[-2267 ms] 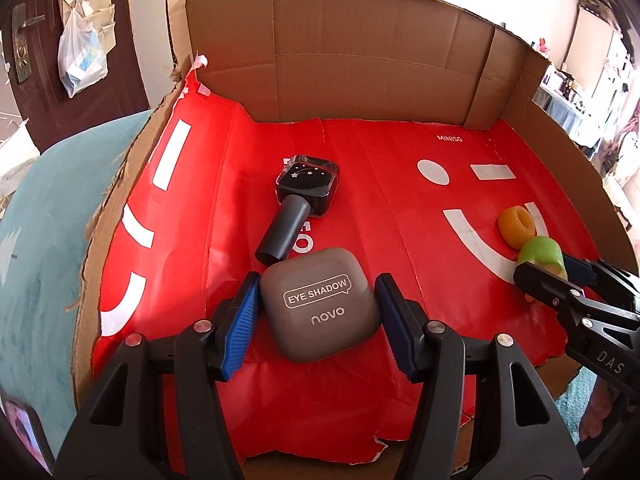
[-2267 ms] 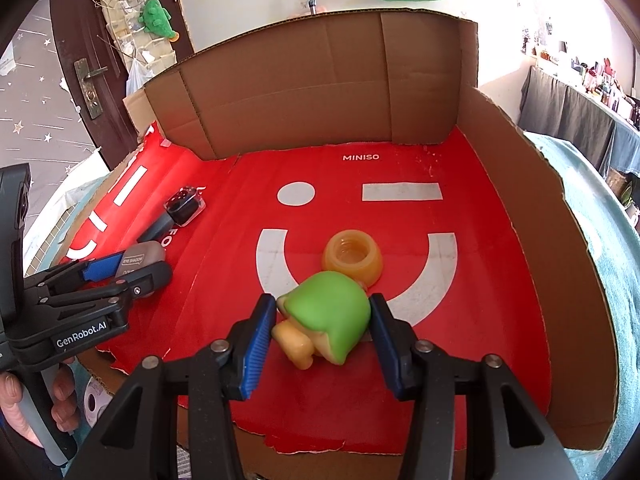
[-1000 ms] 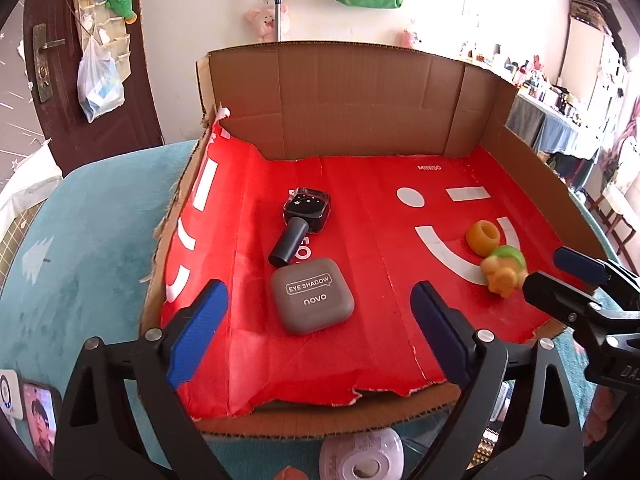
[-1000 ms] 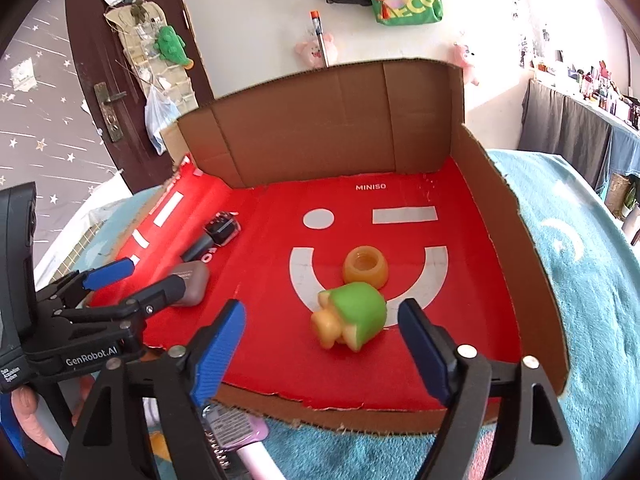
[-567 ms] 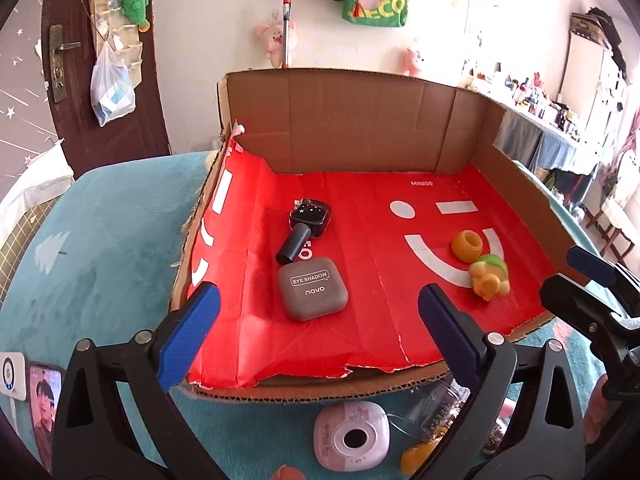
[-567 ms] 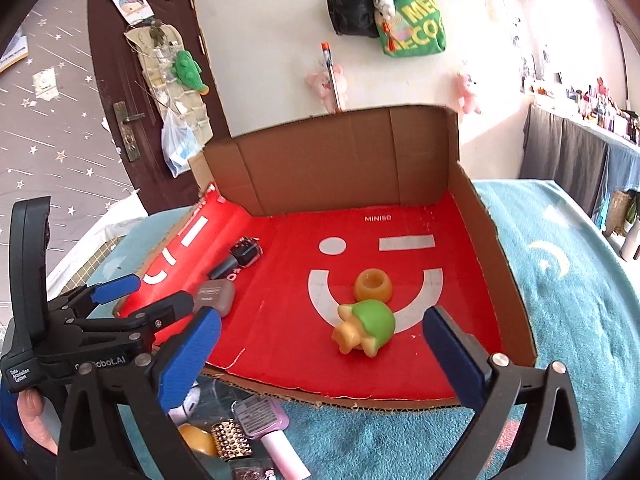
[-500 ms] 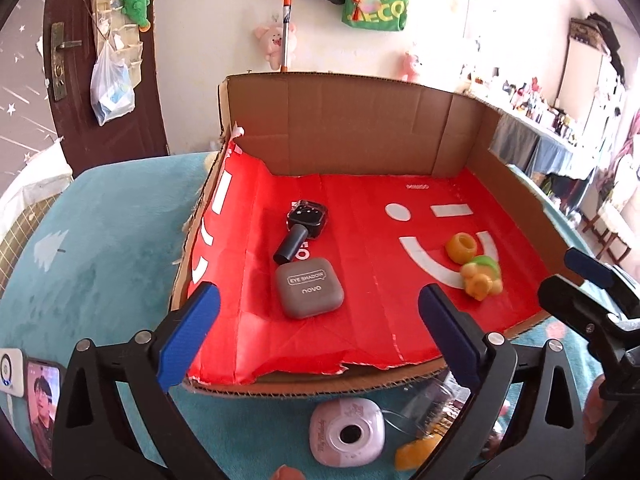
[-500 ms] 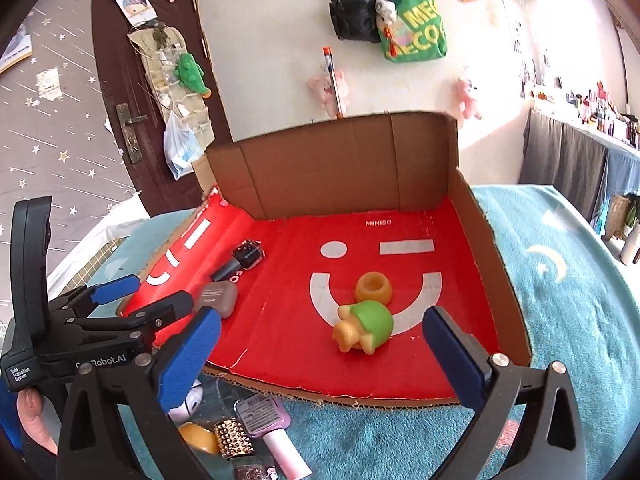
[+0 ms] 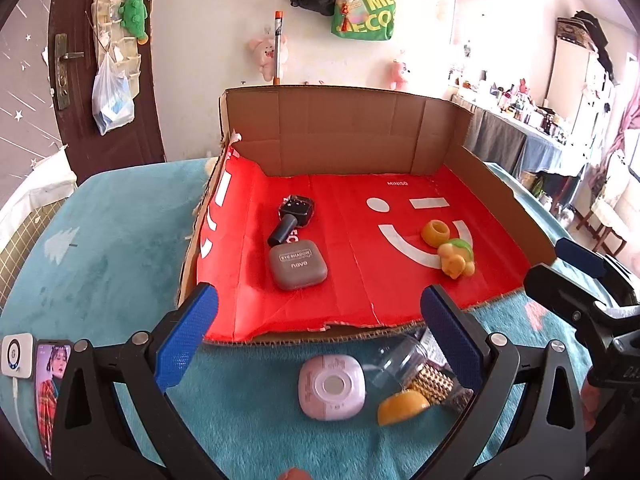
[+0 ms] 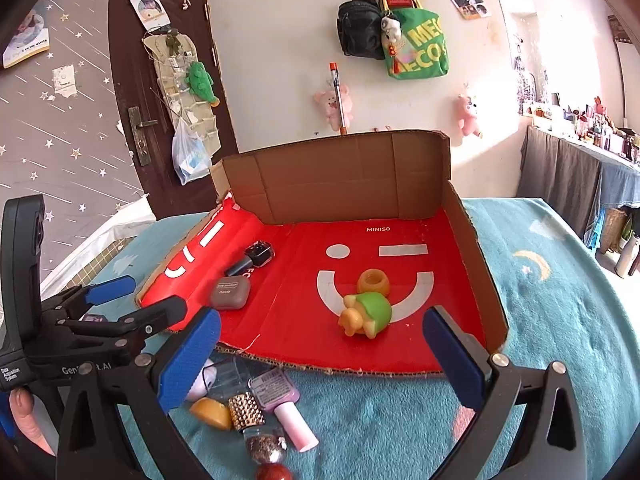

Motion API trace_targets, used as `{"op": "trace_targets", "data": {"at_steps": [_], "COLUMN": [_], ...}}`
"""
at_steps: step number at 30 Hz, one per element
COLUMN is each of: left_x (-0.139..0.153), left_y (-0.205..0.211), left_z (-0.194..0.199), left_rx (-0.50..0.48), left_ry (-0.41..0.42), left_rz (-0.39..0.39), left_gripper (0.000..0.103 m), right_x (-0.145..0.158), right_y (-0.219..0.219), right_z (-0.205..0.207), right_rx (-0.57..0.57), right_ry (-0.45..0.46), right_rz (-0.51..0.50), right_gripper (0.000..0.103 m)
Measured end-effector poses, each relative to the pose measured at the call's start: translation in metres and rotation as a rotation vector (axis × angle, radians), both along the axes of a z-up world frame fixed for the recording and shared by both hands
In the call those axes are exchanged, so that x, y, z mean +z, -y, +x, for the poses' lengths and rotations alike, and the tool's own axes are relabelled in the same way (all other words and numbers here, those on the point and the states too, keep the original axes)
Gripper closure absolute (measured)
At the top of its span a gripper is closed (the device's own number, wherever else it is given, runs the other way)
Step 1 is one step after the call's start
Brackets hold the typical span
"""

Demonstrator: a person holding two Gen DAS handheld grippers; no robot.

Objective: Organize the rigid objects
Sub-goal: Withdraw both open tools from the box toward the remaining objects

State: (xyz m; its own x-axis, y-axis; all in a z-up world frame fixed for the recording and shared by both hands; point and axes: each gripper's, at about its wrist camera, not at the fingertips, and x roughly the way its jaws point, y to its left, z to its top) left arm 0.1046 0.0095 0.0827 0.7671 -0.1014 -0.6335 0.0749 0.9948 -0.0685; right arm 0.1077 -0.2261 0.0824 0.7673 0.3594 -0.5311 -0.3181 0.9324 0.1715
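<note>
Clutter crowds the near edge of the cardboard tray (image 9: 352,136): with your left tool (image 9: 320,332) and right tool (image 10: 320,356) both spread empty, grabbing the pink camera (image 9: 332,385) may nudge the jar (image 9: 404,364).

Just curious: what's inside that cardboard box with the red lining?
In the cardboard box: a grey eyeshadow case, a black toy microphone, an orange ring and a green-capped toy. Anything beneath the red lining is covered.
</note>
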Motion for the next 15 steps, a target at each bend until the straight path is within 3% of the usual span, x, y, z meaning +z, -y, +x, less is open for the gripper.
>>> {"op": "trace_targets", "data": {"at_steps": [15], "left_x": [-0.012], "left_y": [0.005], "left_z": [-0.026], "left_rx": [-0.009], "left_ry": [-0.025], "left_rz": [0.009], "left_gripper": [0.000], "right_x": [-0.010], "right_y": [0.003], "right_z": [-0.015], "right_rx": [-0.002], "right_ry": [-0.022], "right_rz": [-0.010], "right_gripper": [0.000]}}
